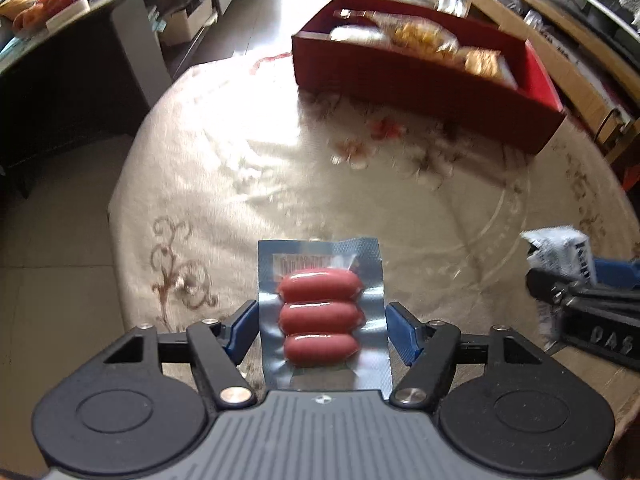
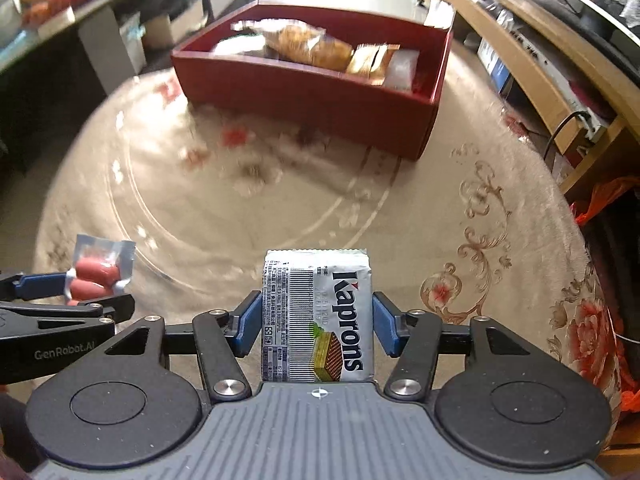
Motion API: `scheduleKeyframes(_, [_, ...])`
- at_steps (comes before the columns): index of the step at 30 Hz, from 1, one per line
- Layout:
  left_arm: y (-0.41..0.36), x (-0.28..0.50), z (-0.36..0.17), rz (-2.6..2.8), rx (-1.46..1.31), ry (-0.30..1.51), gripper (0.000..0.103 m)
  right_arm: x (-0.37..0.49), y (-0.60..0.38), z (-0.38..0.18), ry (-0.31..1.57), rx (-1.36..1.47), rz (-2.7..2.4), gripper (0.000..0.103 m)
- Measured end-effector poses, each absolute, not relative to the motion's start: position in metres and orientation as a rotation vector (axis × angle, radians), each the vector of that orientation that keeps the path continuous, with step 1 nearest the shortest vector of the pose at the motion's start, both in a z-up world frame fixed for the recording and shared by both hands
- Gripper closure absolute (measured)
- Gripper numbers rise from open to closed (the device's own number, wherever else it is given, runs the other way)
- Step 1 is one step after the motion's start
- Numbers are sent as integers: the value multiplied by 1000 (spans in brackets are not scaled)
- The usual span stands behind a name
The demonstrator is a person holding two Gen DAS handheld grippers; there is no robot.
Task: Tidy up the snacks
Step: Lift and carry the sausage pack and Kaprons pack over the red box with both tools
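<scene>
My left gripper [image 1: 322, 328] is shut on a clear vacuum pack of three red sausages [image 1: 320, 312], its blue pads pressing the pack's two side edges. That pack also shows at the left of the right wrist view as the sausage pack [image 2: 100, 270]. My right gripper [image 2: 316, 322] is shut on a silver Kaprons wafer packet [image 2: 318, 316], held upright between its blue pads; the same wafer packet [image 1: 560, 254] appears at the right edge of the left wrist view. Both hang above the round table [image 2: 280, 208]. Farther back stands a red box [image 2: 304, 92] holding several wrapped snacks.
The table wears a beige cloth with red flower prints. A dark counter [image 1: 80, 40] with red items runs along the left. Wooden shelving [image 2: 540, 60] lines the right. An orange bag [image 2: 600, 200] sits beyond the table's right edge. Tiled floor lies behind the box.
</scene>
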State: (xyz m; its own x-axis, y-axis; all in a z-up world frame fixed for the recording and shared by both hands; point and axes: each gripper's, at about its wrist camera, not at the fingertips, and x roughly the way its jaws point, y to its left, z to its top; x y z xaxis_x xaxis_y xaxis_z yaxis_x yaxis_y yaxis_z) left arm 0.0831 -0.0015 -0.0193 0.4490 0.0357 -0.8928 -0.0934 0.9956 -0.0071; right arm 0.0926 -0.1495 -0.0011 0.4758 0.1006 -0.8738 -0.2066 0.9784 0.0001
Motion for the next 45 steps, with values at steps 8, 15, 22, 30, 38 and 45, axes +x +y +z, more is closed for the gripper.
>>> scheduleKeyframes(8, [-7, 110, -3, 21, -48, 1056, 38, 103, -149, 9, 1016, -94, 171, 39])
scheduleKeyframes(15, [-11, 138, 9, -12, -45, 1023, 38, 122, -152, 18, 981, -59, 150, 39])
scheduleKeyframes(22, [-9, 148, 4, -22, -64, 1030, 38, 135, -161, 22, 964, -28, 121, 39])
scheduleKeyframes(30, [-12, 152, 7, -33, -58, 1019, 38, 138, -166, 21, 958, -20, 100, 39])
scheduleKeyframes(38, [-13, 161, 11, -41, -61, 1010, 38, 144, -167, 20, 960, -19, 92, 39])
scheduleKeyframes(45, [-14, 171, 16, -42, -57, 994, 38, 153, -168, 24, 945, -2, 93, 39])
